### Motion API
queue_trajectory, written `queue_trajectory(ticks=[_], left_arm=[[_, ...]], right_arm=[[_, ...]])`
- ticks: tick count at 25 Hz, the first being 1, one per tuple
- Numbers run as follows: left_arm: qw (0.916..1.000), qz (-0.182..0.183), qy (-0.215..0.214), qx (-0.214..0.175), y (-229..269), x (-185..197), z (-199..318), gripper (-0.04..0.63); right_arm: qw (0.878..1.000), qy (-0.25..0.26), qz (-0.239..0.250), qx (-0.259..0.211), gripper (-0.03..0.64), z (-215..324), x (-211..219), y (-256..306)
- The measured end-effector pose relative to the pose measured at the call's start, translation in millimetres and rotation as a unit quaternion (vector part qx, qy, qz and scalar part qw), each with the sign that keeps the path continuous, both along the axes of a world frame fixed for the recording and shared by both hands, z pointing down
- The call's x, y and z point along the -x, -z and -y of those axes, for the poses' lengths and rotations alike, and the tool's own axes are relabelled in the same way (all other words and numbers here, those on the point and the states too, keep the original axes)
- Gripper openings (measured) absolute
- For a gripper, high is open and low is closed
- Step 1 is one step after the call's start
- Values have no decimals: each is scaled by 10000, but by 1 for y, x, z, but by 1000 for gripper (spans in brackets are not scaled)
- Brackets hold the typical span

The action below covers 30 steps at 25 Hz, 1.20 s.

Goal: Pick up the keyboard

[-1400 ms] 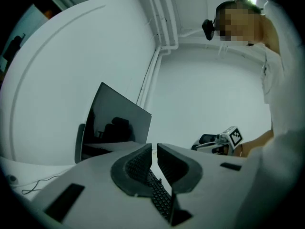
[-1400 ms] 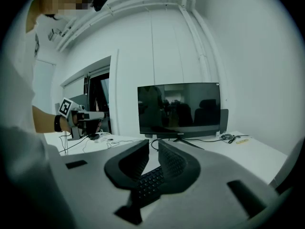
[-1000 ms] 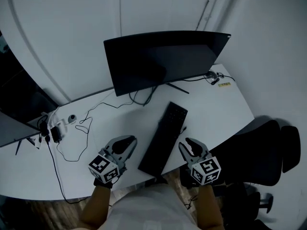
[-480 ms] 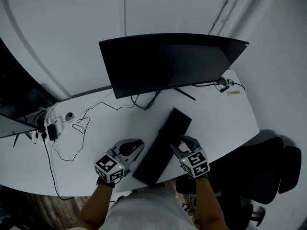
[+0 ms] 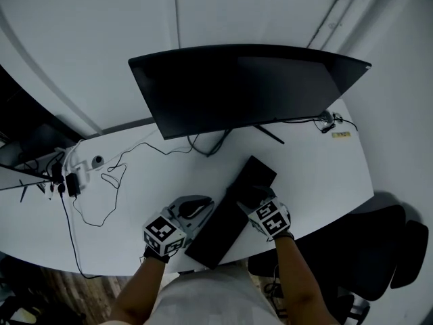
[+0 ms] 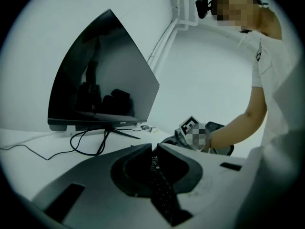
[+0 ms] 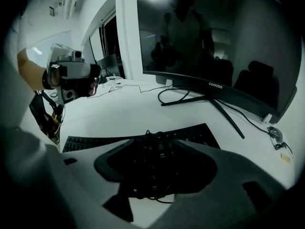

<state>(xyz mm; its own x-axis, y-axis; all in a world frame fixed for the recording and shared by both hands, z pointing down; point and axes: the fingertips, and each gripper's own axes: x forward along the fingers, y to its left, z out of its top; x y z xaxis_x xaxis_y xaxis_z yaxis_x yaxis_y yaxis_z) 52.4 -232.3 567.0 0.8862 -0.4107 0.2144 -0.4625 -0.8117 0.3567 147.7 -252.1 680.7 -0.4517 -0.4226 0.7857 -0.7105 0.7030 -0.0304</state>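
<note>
Your right gripper (image 5: pixel 249 198), jaws just opening with nothing clamped, hovers over the keyboard (image 5: pixel 223 229), your left gripper (image 5: pixel 203 206) just beside it.

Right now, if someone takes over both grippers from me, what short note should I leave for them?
Left gripper: shut, empty, beside the left long edge of the keyboard.
Right gripper: jaws have just been opening and now stand wide over the keyboard's right side; no grip yet.
Keyboard: lies flat and slanted on the white desk, in front of the monitor.
Done: both grippers are at the keyboard.
Left: grip it and lift.
</note>
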Motion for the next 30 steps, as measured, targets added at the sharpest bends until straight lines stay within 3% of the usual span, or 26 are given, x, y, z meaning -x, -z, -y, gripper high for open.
queue_trajectory(ticks=[5,21,22,23,30], left_arm=[[9999,50,44,93,-9,0,8,32],[9997,64,53,217,-16,6,11,32],[9997,67,49,218,-16,6,10,32],[9997,71,43,220,-16,5,10,32],[9993,154,-86,318,-23,1,5,34]], right_arm=[[9990,229,-203,328,255,10,6,-19],[9833,1164,-1240,656,99,7,25,-41],[9829,1158,-1276,655,87,7,25,-41],[9829,1125,-1296,660,32,7,25,-42],[9842,985,-1320,643,24,6,24,-38]])
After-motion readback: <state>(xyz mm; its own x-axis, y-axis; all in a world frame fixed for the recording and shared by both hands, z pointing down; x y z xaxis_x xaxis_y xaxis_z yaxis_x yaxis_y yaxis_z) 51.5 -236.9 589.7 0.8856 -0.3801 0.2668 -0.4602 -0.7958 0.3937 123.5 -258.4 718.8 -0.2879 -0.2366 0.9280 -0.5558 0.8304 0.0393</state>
